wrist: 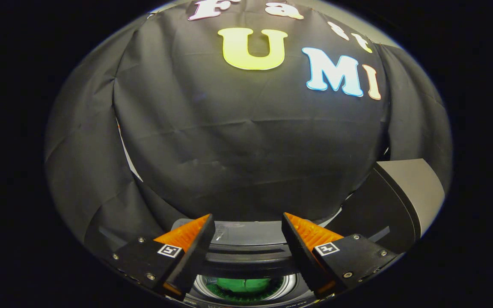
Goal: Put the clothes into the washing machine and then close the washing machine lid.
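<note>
Gripper (246, 224) spread wide, empty, above washing machine (246, 252) (labels unreadable); green clothes (243, 284) inside; lid (400, 201) raised.

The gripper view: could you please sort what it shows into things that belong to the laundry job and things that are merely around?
Belongs to the job:
- washing machine, below and between the fingers
- its raised lid, off to the right
- green clothing down in the drum
- gripper, open, holding nothing

Merely around:
- black cloth wall beyond the machine
</note>
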`<control>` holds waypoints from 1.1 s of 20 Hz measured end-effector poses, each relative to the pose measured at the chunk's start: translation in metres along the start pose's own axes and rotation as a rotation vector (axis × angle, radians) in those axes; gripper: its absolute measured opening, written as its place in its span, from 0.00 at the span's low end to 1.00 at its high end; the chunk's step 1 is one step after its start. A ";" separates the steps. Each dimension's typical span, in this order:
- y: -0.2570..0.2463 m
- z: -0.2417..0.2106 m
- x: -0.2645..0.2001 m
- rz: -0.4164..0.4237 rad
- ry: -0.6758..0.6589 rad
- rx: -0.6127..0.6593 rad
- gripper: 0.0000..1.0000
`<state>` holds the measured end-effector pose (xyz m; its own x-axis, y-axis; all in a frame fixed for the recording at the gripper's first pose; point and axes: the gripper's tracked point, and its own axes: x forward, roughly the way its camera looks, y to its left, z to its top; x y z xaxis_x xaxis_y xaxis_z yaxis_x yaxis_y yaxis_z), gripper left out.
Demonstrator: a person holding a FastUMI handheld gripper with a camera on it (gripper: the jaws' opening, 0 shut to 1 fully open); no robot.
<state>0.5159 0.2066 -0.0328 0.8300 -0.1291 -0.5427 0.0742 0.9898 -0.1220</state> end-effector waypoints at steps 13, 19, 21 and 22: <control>0.004 -0.025 -0.014 -0.016 0.019 0.036 0.97; 0.018 -0.075 -0.040 0.034 0.028 0.059 0.96; 0.017 -0.097 -0.045 0.032 0.035 0.063 0.96; 0.018 -0.109 -0.047 0.028 0.046 0.058 0.96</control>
<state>0.4176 0.2243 -0.1000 0.8061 -0.1029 -0.5828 0.0848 0.9947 -0.0584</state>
